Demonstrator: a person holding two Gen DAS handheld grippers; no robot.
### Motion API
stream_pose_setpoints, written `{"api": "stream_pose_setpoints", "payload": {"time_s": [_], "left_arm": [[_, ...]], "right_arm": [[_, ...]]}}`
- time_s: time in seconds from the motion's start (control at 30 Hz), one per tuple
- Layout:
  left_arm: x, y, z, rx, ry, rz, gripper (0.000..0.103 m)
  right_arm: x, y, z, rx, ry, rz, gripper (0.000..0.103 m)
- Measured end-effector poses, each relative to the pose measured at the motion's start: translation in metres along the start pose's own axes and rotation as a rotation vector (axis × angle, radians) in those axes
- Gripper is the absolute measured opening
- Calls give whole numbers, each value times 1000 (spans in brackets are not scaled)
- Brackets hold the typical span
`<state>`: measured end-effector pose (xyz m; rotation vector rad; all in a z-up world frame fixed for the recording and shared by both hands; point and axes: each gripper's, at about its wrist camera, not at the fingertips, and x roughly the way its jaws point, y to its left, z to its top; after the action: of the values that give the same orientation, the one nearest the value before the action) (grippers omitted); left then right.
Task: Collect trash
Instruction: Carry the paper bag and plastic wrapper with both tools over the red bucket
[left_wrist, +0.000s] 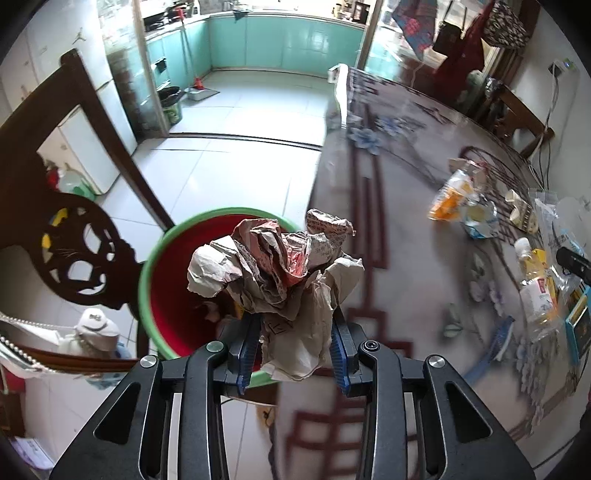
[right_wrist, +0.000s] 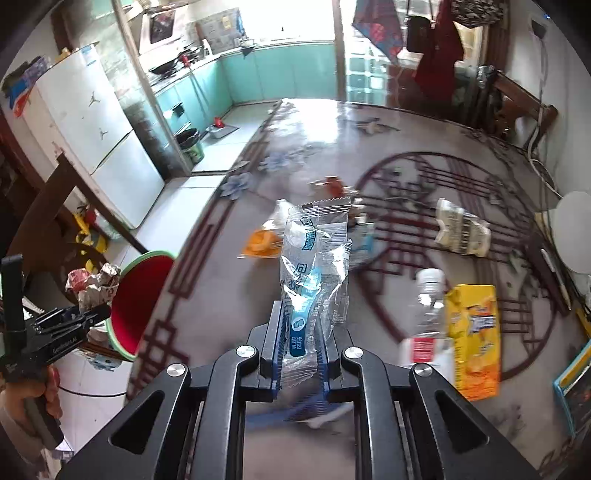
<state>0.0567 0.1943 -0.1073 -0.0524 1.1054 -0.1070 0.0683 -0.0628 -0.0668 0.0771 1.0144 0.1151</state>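
From the left wrist camera, the left gripper (left_wrist: 295, 343) is clamped on a crumpled ball of printed newspaper and brown paper (left_wrist: 277, 266), held just over the near rim of a red plastic bucket with a green rim (left_wrist: 147, 280) standing on the tiled floor beside the left edge of the patterned table (left_wrist: 406, 229). The paper looks light, soft and springy, so a pinch at its lower folds, as here, probably holds it best. Further wrappers, among them an orange packet (left_wrist: 448, 199), lie toward the table's right edge. From the right wrist camera, the right gripper (right_wrist: 301, 350) is fully closed on a clear plastic wrapper with blue print (right_wrist: 314, 258), standing upright above the table near its left edge. This film looks flimsy and slippery; gripping low on its flat seam seems safest. A clear plastic bottle (right_wrist: 428, 306) and a yellow juice carton (right_wrist: 472, 336) lie near the right edge; the bucket (right_wrist: 142, 295) sits off the left edge.
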Motion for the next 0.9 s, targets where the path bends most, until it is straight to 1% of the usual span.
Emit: {"api": "stream_pose_setpoints", "payload": {"time_s": [0.33, 0.43, 0.63, 0.9], "left_arm": [[0, 58, 0, -42, -3, 14, 33], [0, 68, 0, -49, -4, 15, 33], [5, 86, -2, -66, 3, 16, 33], [14, 104, -8, -86, 39, 26, 33]], "right_arm": [[21, 69, 7, -63, 32, 57, 13], [24, 92, 6, -89, 39, 76, 13], [35, 123, 4, -123, 61, 111, 13], [55, 164, 1, -167, 107, 175, 13]]}}
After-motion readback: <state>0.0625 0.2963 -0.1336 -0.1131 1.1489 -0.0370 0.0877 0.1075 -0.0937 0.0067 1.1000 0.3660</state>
